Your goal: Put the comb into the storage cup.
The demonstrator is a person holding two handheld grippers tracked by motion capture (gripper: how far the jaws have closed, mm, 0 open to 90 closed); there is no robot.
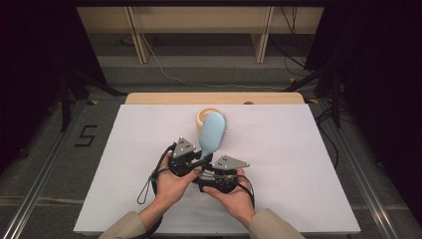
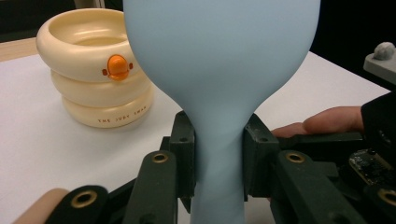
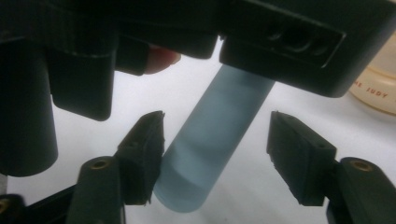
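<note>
- Grey floor with loose cables surrounds the desk (image 1: 298, 199), which has a white top and a wooden edge at the far side.
- At the left, the left gripper (image 1: 195, 162) is pinching the neck of the light blue hairbrush (image 1: 212, 132); in the left gripper view both pads press on the handle (image 2: 219, 154).
- Behind the brush head, a cream ringed cup (image 1: 204, 115) stands on the desk, with an orange duck mark (image 2: 116, 66) on its side.
- To the right, the right gripper (image 1: 219, 180) is just beside the left one. Its jaws stand spread around the end of the handle (image 3: 210, 149); one pad (image 3: 144, 154) is almost touching it, the other pad (image 3: 299, 154) is apart.
</note>
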